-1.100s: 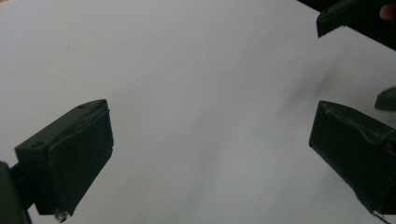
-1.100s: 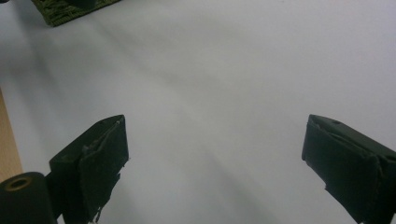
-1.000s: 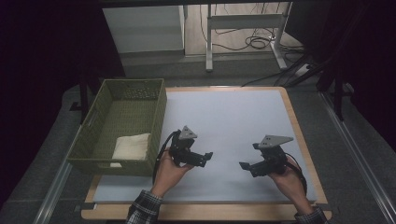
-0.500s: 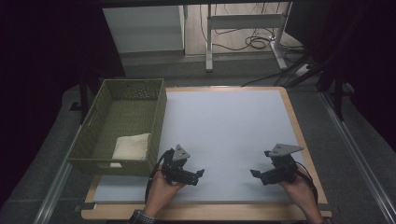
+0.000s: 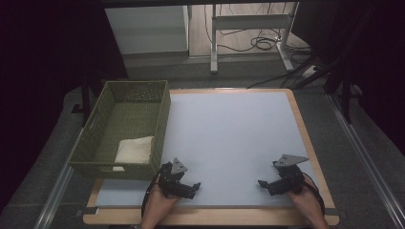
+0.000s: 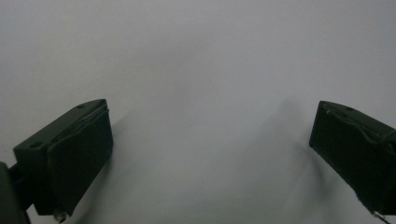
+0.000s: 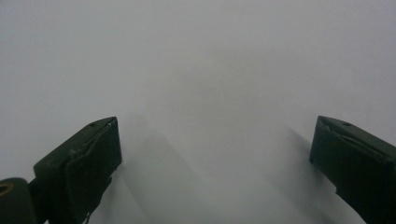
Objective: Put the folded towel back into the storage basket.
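My left gripper rests low over the pale mat near the table's front edge, left of centre, held in a hand. In the left gripper view its jaws stand wide apart with bare mat between them, so it is open. My right gripper sits at the front right of the mat, also in a hand. Its own view shows two black jaws far apart over plain grey mat, open and empty.
A green woven basket stands at the table's left side, with a folded white cloth in its near end. The wooden table rim frames the mat. Desk legs and cables lie on the floor beyond.
Both hands have drawn back toward the front edge of the table and lowered. Both grippers have stayed open and empty.
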`<state>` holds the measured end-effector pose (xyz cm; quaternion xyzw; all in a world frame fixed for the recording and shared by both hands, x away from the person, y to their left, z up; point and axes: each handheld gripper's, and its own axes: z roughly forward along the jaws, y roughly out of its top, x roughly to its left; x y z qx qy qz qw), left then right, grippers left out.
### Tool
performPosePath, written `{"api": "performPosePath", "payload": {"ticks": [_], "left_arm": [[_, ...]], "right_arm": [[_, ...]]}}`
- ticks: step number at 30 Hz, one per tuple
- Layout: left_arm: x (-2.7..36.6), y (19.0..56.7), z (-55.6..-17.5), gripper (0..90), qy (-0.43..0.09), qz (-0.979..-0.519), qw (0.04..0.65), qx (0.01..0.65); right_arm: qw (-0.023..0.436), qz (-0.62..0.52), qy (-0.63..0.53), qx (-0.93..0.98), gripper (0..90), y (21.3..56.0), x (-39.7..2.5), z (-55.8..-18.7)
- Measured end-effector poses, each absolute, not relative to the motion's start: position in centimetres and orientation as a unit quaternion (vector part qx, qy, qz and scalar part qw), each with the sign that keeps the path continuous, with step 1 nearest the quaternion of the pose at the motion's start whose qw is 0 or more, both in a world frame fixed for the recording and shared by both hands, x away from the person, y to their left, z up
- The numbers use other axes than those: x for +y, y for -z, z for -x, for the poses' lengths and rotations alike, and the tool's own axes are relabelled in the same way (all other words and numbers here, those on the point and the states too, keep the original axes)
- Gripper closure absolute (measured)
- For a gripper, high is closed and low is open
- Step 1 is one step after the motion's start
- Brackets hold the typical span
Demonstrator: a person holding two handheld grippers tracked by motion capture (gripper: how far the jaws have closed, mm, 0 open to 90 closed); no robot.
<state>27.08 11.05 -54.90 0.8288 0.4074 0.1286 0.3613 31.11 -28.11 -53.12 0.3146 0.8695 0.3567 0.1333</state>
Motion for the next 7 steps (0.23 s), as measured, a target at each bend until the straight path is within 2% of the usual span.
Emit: {"api": "performPosePath", "payload": {"ticks": [7], "left_arm": [[10.78,55.07,-26.8,0.0,-0.146,-0.832,0.353,0.401]], "right_arm": [[0.147,-0.309,-0.347,0.873,2.2,53.26,-27.82,-30.91]]}}
